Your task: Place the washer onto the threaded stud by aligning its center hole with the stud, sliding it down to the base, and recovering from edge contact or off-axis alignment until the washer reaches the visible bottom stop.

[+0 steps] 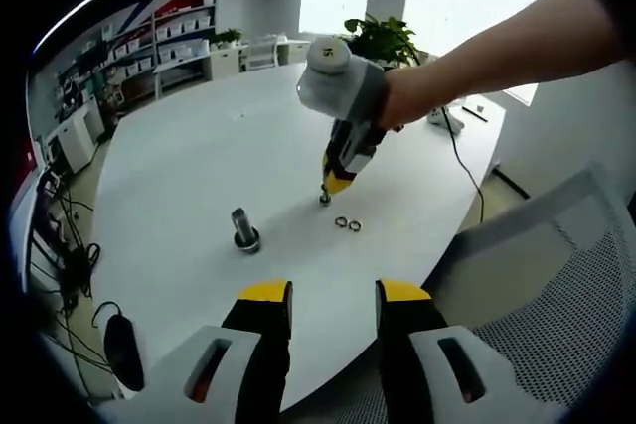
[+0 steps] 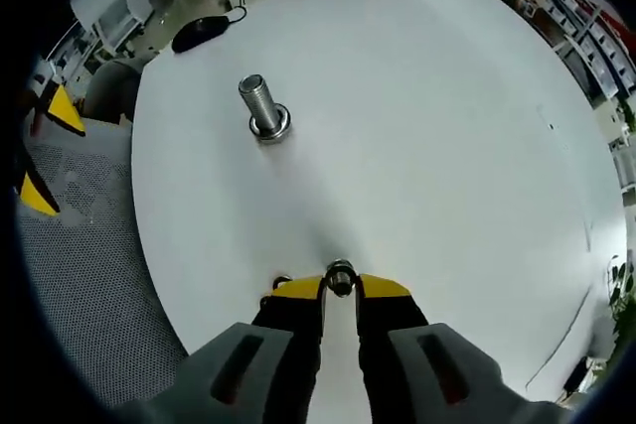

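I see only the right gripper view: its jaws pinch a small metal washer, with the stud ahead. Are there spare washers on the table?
Observer: Yes. The left gripper view shows two small silver metal rings lying side by side on the round white table, close to the right gripper.
Operator: Is the left gripper holding anything?
Observer: No. The left gripper is open, with nothing between its yellow-tipped jaws.
Operator: Where is it?
Observer: At the table's near edge, beside a grey mesh chair. The upright threaded steel stud stands ahead of it, apart from the right gripper.
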The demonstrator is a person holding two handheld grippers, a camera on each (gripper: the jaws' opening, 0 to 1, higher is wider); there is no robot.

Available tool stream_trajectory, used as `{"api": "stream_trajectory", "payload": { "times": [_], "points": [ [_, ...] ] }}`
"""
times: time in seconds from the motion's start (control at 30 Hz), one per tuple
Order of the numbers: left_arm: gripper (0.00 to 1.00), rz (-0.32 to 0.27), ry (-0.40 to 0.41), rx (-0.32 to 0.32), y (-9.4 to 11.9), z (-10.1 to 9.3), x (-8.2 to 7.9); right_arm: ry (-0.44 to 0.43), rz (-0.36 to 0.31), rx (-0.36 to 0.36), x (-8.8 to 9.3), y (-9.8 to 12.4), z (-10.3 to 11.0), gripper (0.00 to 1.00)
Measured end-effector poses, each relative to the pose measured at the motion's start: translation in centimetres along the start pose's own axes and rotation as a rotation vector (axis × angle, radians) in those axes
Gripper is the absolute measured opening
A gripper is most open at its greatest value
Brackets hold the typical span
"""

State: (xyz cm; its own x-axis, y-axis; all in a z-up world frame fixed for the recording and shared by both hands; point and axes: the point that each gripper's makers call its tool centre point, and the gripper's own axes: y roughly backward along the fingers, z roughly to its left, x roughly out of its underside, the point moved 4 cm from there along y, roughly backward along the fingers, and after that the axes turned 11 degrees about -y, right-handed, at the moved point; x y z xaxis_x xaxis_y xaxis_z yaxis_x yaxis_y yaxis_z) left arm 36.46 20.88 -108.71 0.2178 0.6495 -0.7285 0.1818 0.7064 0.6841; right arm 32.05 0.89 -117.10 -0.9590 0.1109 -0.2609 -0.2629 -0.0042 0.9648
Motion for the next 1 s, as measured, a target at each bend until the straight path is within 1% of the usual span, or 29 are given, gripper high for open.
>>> {"api": "stream_trajectory", "payload": {
  "times": [0.23, 0.27, 0.43, 0.53, 0.67, 0.83, 0.97, 1.0],
  "points": [
    [0.31, 0.001, 0.006, 0.006, -0.1, -0.1, 0.0, -0.021, 0.02, -0.001, 0.3, -1.5, -0.4, 0.14],
    [0.31, 0.004, 0.005, 0.009, -0.1, -0.1, 0.1, -0.022, 0.025, 0.0, 0.3, -1.1, -0.3, 0.15],
    [0.31, 0.006, 0.001, 0.019, -0.2, -0.3, 0.1, -0.012, 0.047, 0.008, 0.7, -1.6, 0.0, 0.15],
    [0.31, 0.008, 0.002, 0.02, -0.2, -0.3, 0.2, -0.026, 0.032, 0.007, 0.4, -1.4, 0.1, 0.16],
    [0.31, 0.009, 0.0, 0.024, -0.2, -0.5, 0.2, -0.018, 0.028, 0.013, 0.5, -1.4, 0.1, 0.17],
    [0.31, 0.009, -0.003, 0.03, -0.2, -0.5, 0.2, -0.03, 0.01, 0.017, 1.0, -1.0, -0.3, 0.22],
    [0.31, 0.009, -0.002, 0.028, -0.3, -0.5, 0.2, -0.051, -0.013, 0.016, 1.6, -0.4, -0.6, 0.24],
    [0.31, 0.007, 0.0, 0.028, -0.3, -0.4, 0.2, -0.056, -0.017, 0.017, 1.9, -0.5, -0.8, 0.24]
  ]
}}
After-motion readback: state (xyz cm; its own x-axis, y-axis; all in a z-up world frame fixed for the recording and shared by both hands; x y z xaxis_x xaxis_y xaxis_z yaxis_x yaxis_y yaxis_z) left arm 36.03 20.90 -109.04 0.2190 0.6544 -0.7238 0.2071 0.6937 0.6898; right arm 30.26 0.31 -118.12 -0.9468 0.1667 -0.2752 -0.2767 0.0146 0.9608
